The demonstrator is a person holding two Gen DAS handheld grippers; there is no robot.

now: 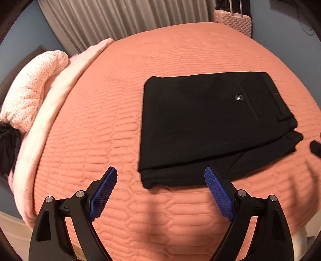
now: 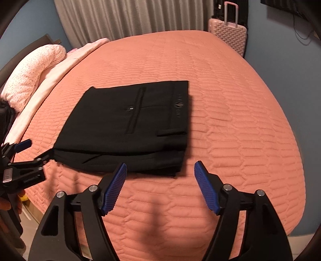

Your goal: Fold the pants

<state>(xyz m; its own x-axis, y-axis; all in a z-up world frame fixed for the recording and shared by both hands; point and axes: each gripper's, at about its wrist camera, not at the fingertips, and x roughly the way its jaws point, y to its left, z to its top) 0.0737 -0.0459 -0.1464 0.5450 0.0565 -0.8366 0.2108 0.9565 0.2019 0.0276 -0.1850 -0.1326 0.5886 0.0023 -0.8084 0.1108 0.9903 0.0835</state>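
Black pants lie folded into a compact rectangle on the salmon quilted bedspread, button pocket facing up. My left gripper hovers open just short of their near left corner, with nothing between its blue pads. In the right wrist view the same pants lie ahead and slightly left. My right gripper stands open over the bedspread at their near edge, holding nothing. The left gripper shows at the pants' left corner, one finger close to the cloth.
A pink dotted pillow and a pale pink sheet lie along the left of the bed. A pink suitcase stands beyond the far corner, by grey curtains and a blue wall. The bed's near edge drops off below the grippers.
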